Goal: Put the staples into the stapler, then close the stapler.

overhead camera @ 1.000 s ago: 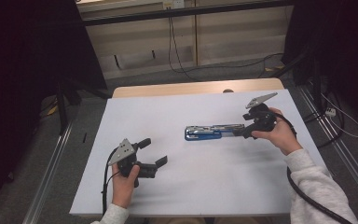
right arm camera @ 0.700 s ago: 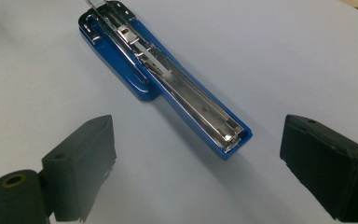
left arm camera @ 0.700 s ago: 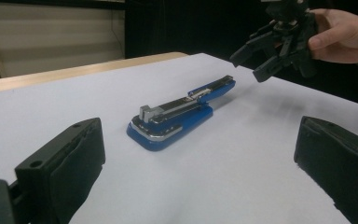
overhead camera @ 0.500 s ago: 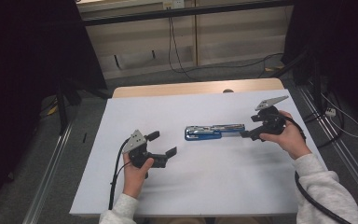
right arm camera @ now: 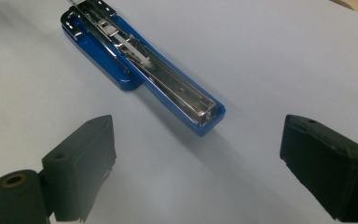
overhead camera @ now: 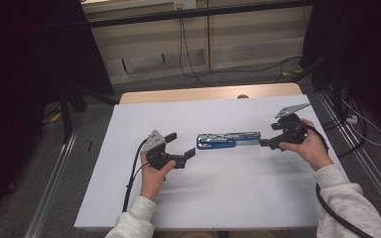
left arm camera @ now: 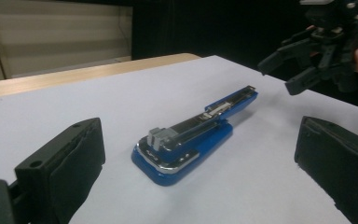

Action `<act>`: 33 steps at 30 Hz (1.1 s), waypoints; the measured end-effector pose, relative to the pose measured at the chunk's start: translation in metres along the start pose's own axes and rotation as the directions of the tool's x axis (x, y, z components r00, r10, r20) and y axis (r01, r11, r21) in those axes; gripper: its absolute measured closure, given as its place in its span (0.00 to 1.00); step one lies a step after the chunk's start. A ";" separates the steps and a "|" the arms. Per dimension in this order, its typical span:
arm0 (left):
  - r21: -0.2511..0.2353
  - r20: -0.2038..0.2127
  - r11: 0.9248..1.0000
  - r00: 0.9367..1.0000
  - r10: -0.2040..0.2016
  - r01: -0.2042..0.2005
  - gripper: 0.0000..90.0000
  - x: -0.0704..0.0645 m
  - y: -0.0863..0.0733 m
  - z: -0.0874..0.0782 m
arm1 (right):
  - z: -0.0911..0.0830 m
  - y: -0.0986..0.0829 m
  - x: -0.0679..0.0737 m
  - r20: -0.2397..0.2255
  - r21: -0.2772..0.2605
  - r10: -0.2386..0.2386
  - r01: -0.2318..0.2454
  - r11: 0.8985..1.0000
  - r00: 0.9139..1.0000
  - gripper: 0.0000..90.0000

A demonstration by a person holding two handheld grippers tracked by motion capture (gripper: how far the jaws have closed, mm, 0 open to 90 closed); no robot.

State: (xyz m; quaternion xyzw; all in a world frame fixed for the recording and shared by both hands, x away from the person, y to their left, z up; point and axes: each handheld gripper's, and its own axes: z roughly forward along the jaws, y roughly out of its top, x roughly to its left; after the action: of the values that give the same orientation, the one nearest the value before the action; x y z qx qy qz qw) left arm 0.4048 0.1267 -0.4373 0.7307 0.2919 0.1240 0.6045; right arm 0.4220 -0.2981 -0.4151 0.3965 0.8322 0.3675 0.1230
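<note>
Stapler (overhead camera: 228, 140), blue w/ chrome magazine, lies flat on the white sheet (overhead camera: 218, 198) near table centre, between the two grippers, touching neither.

Jaws: left gripper (overhead camera: 181, 148) stands wide open, nothing between the pads, just beside the stapler's broad rounded end. Right gripper (overhead camera: 267, 143) also wide open, empty, just off the narrow end. In the left gripper view the stapler (left arm camera: 191, 137) sits ahead of the jaws w/ the right gripper (left arm camera: 293, 70) beyond it.

Risks (judgement):
- Body is low, smooth, slick chrome on top. A pinch across the magazine could slip, or skate the stapler over the sheet.
- Both grippers closing from opposite ends could push it sideways or spin it if contact isn't simultaneous.
- Gripping the upper arm alone may let it hinge open.
- Sheet could drag or wrinkle under a downward push.
- Trailing cable (overhead camera: 131, 178) on left side may snag at table edge.

Count: stapler 1; grippers 2; sheet 1; wooden table (overhead camera: 178, 94) 1.
</note>
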 end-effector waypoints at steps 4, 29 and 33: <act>0.016 0.000 1.000 1.000 -0.004 0.004 0.02 0.003 0.000 0.007 | 0.001 -0.002 -0.002 0.003 0.001 0.006 -0.006 1.000 1.000 0.12; 0.054 -0.029 0.998 0.999 -0.017 0.018 0.03 0.011 0.001 0.022 | -0.001 -0.005 -0.008 0.019 -0.003 0.011 -0.011 1.000 1.000 0.12; 0.069 -0.046 0.997 0.999 -0.015 0.018 0.03 0.011 0.000 0.025 | -0.001 -0.006 -0.007 0.023 0.002 0.000 0.000 1.000 1.000 0.12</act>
State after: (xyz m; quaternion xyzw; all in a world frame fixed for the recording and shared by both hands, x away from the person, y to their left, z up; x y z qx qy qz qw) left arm 0.4267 0.1127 -0.4454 0.7458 0.3159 0.1253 0.5729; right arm 0.4228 -0.3058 -0.4195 0.4007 0.8312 0.3620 0.1324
